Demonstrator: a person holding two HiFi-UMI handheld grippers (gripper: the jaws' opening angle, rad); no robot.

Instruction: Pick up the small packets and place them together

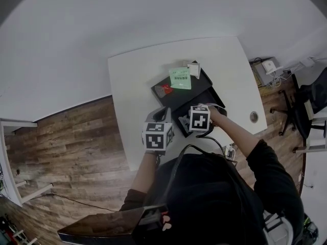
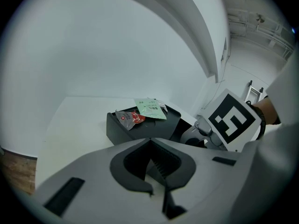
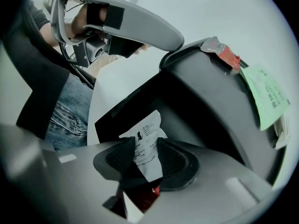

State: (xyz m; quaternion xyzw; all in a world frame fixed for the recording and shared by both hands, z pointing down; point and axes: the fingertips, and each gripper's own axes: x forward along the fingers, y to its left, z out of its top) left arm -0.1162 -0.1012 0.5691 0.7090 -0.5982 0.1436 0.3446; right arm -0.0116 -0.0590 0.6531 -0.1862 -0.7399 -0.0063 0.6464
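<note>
Room first. A plain pale wall [image 1: 127, 19] fills the top of the head view. Dark wood-plank floor [image 1: 66, 137] runs across the left side and shows again along the right edge. A white table [image 1: 138, 86] sits mid-frame, with a round cable hole [image 1: 254, 117] near its right side. Off to the right there's a black office chair [image 1: 301, 101], and above it in the frame a low stand with cables [image 1: 268, 68].

In the centre of the table is a black box [image 1: 176, 100]. It's kind of two levels: a raised flat part toward the top of the frame, and an open lower tray nearer the person.

The raised part has a green packet [image 1: 180, 78] lying on it, and a red packet [image 1: 165, 90] sits to its left at the corner. There's also a small white thing [image 1: 193, 69] at the green one's upper right, too small for me to tell what it is.

The right gripper [image 3: 145, 161] points steeply down into the lower tray. Its jaws are pinching a white packet [image 3: 145, 139] with black print, which stands up between the pads. A bit of red shows just under it.

The left gripper [image 2: 156, 167] is at the lower left of the box in the head view, aimed toward it. Its jaws are pressed together with nothing in them.
</note>
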